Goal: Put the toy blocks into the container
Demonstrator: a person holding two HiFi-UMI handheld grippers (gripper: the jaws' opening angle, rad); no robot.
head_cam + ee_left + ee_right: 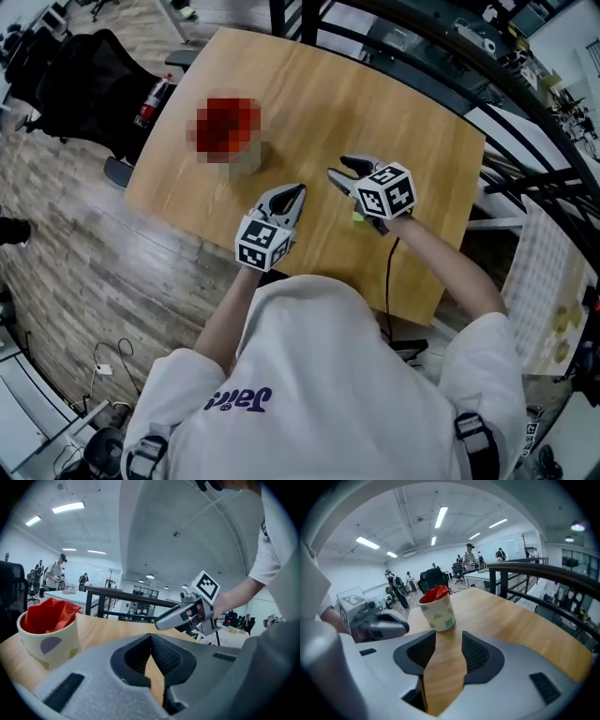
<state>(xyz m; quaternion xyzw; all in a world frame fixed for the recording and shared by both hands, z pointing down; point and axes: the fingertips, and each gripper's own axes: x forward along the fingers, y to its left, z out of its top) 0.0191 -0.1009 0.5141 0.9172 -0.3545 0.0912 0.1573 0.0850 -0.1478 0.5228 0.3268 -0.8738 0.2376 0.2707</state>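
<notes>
Closest to the head camera is the person's white shirt, and beyond it both tools hang over the wooden table.

The container is a pale cup with coloured patches, standing upright on the far left part of the table, well apart from either tool. A red piece rises above its rim, so I judge that at least part of the load is already in. How many pieces lie under it cannot be told.

One small yellow-green block lies on the table on the right, at the near side of the right gripper and partly hidden under it. No other loose block shows on the table, so this one looks like what is left, and the task seems close to its end.

Neither tool carries anything. The right gripper's jaws stand about half open. In its own view only bare wood shows in the gap, with the cup beyond and to the left. It touches nothing, and the block is not between its pads.

The left gripper has its tips brought together, with only a thin wedge of table showing behind them and nothing pinched. It points across the table with the cup off to its left.
</notes>
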